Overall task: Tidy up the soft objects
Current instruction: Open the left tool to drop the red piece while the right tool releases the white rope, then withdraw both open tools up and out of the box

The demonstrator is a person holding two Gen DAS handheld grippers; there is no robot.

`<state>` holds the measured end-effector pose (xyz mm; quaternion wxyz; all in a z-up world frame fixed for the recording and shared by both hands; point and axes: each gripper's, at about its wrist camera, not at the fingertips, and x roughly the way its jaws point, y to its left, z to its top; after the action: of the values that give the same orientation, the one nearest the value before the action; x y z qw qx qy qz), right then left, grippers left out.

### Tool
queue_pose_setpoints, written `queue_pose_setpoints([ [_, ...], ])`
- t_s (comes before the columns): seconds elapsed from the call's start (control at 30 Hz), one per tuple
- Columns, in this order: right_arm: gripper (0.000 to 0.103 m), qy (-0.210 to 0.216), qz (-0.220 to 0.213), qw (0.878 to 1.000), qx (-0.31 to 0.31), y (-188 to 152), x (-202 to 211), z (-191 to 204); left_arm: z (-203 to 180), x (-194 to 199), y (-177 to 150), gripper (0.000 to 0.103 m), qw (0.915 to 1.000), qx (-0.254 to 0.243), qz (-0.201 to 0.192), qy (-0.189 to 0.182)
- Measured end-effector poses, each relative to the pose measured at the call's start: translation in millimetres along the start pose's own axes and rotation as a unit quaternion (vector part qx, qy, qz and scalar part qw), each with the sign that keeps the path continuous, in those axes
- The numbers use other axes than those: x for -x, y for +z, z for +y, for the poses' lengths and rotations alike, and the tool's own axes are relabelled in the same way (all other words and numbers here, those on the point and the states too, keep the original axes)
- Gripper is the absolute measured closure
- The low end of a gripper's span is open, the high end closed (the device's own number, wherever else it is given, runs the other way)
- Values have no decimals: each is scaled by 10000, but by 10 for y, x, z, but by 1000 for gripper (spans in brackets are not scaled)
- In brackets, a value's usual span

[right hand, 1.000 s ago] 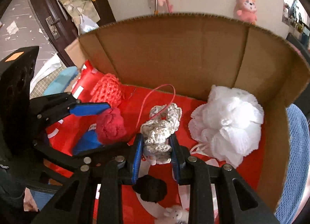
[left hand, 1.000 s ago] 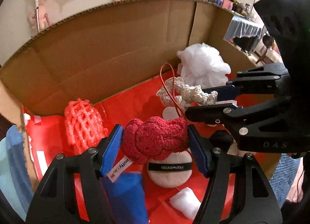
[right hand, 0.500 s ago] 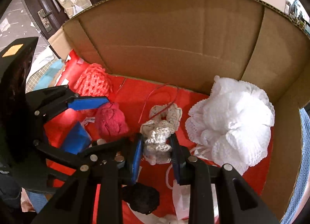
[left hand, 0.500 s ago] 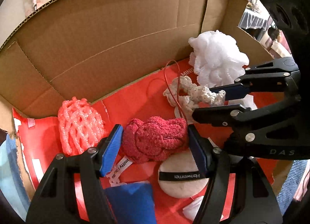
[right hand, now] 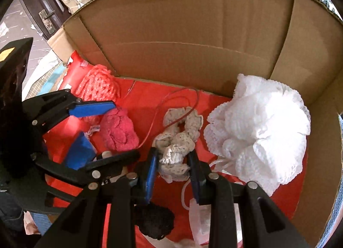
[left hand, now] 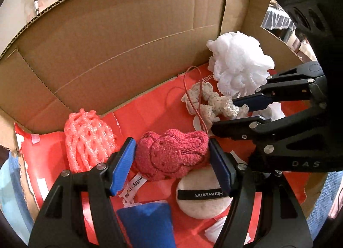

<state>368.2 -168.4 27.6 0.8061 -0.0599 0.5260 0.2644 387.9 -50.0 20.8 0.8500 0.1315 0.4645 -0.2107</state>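
Observation:
Both grippers reach into a cardboard box (left hand: 120, 40) with a red-lined floor. My left gripper (left hand: 172, 160) is shut on a red fluffy rabbit plush (left hand: 171, 155), held low over the floor; the plush also shows in the right wrist view (right hand: 119, 130). My right gripper (right hand: 173, 164) is shut on a cream crochet scrunchie (right hand: 178, 140) with a thin red cord looped over it; the scrunchie also shows in the left wrist view (left hand: 211, 102). The two grippers sit side by side, the right one just right of the left.
In the box lie a white mesh bath pouf (right hand: 261, 132) at right, a pink foam net (left hand: 88, 138) at left, a round powder puff (left hand: 202, 196), a blue sponge (left hand: 148, 224) and a black fuzzy item (right hand: 154, 222). Cardboard walls (right hand: 193, 22) stand close behind.
Both grippers have gone down deeper into the box with their objects still held. The box walls now fill the views and the room behind is mostly hidden.

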Motion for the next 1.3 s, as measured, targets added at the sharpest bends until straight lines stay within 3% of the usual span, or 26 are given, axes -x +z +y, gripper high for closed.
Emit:
queue_pose_setpoints([
  [0.33,72,39,37,10000,-57,7,-38,-14,34,32,-52,34,10000,-15,-38,-49],
  [0.53,67,59,58,9999,-99,14,-32,-44,54,52,-83,33,9999,-9,-66,-96],
  [0.67,56,76,34,9999,-114,-2,-38,-11,63,61,-98,32,10000,-9,-51,-56],
  [1.3,50,24,-90,9997,-216,-34,117,0,55,355,-177,28,9997,-7,-220,-63],
])
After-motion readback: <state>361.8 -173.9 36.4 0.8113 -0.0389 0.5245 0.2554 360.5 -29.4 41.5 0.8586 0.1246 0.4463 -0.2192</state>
